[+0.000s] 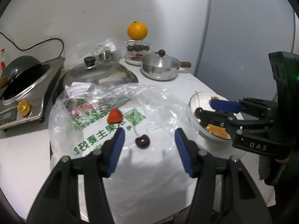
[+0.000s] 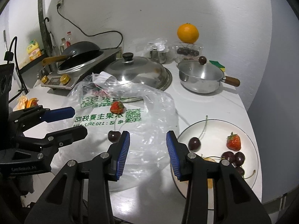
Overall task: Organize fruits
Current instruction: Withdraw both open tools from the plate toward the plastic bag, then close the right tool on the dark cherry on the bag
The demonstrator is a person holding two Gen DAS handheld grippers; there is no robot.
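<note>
White plate (image 2: 214,128) holds cherries (image 2: 233,157), strawberry (image 2: 233,142); left gripper (image 1: 149,135), right gripper (image 2: 148,137) agape, empty.

Two black plastic grippers, left gripper (image 1: 149,136) and right gripper (image 2: 148,140), each with triangular cut-out arms, silver round screws at the joints, ribbed blue pads (image 2: 123,153) on the fingers. White "DAS" lettering on the right gripper body at right of the left wrist view, green light upper right. Faint grey lettering on the left gripper body at lower left of the right wrist view, black cable (image 2: 11,44) above.
</note>
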